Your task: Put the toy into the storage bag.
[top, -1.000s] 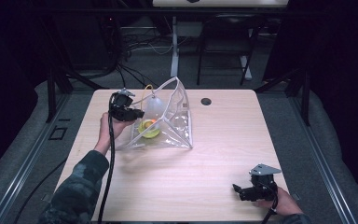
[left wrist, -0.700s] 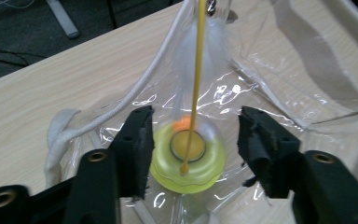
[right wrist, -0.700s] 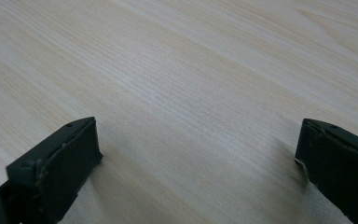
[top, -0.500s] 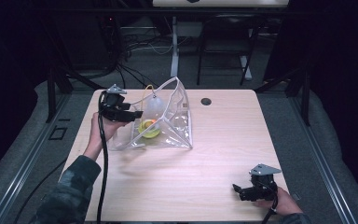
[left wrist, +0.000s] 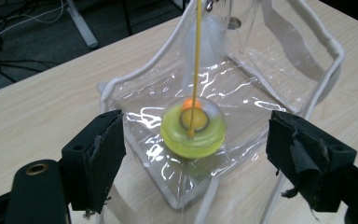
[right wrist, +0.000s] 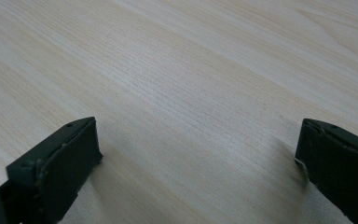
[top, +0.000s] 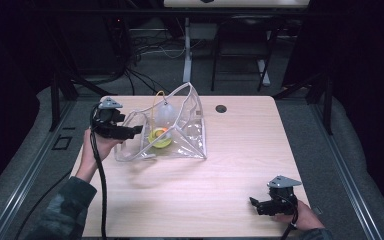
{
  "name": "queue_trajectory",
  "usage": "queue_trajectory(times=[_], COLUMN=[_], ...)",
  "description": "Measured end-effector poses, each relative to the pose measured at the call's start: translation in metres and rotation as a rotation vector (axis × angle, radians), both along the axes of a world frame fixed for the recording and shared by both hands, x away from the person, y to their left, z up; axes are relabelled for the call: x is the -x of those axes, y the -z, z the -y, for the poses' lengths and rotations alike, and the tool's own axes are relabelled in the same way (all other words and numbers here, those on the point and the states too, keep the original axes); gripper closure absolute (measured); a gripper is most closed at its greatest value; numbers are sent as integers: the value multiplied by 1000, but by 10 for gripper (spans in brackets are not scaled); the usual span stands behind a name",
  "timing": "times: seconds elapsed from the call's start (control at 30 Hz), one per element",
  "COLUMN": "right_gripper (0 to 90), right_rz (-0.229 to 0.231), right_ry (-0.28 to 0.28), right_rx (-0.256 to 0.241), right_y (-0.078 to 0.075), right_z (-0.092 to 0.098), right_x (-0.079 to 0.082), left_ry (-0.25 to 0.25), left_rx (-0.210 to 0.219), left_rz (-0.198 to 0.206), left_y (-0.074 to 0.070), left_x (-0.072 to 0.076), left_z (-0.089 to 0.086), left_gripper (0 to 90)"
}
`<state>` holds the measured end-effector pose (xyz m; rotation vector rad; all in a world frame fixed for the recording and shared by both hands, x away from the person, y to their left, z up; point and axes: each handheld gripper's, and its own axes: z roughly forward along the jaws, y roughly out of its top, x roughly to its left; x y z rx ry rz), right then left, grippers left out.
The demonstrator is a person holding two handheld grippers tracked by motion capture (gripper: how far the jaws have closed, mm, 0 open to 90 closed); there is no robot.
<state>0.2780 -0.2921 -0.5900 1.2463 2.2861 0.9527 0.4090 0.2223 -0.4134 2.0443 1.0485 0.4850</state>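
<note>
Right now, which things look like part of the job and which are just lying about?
In play:
- clear plastic bag
- yellow-green disc inside the bag
- left claw, open, facing the bag

Lying about:
- black grommet in the table
- right claw, open over bare wood

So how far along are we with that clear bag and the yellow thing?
Done: the yellow-green disc already lies inside the clear bag, its yellow cord running up out of the opening. In hand: the left gripper is open at the bag's near end. Left: nothing is gripped yet; the right gripper rests open, far from the bag.
</note>
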Motion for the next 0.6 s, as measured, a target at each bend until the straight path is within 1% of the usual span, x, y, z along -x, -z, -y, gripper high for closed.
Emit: queue_trajectory(times=[0.03,0.07,0.13,0.2,0.3,0.33,0.4,0.53,0.57,0.6], right_gripper=[0,0,0,0,0,0,0,0,0,0], right_rz=[-4,-4,-5,-7,-4,-4,-6,-4,-4,-4], right_ry=[0,0,-1,-1,0,0,-1,0,0,0], right_rx=[1,1,3,0,0,0,-1,-3,-3,-3], right_y=[0,0,0,-1,0,0,0,0,0,0], right_z=[0,0,0,0,0,0,0,0,0,0], right_x=[0,0,0,0,0,0,0,0,0,0], left_ry=[-11,-11,-22,-32,-39,-39,-46,-55,-55,-58], left_rx=[3,3,-6,-9,-24,-24,-21,-32,-32,-38], left_rz=[0,0,-7,-9,-19,-19,-21,-26,-26,-30], left_y=[3,3,8,11,15,15,17,24,24,28], left_x=[4,4,10,13,17,17,22,30,30,35], left_z=[-5,-5,-13,-17,-25,-25,-31,-36,-36,-39], left_gripper=[182,178,170,157,152,148,140,108,96,88])
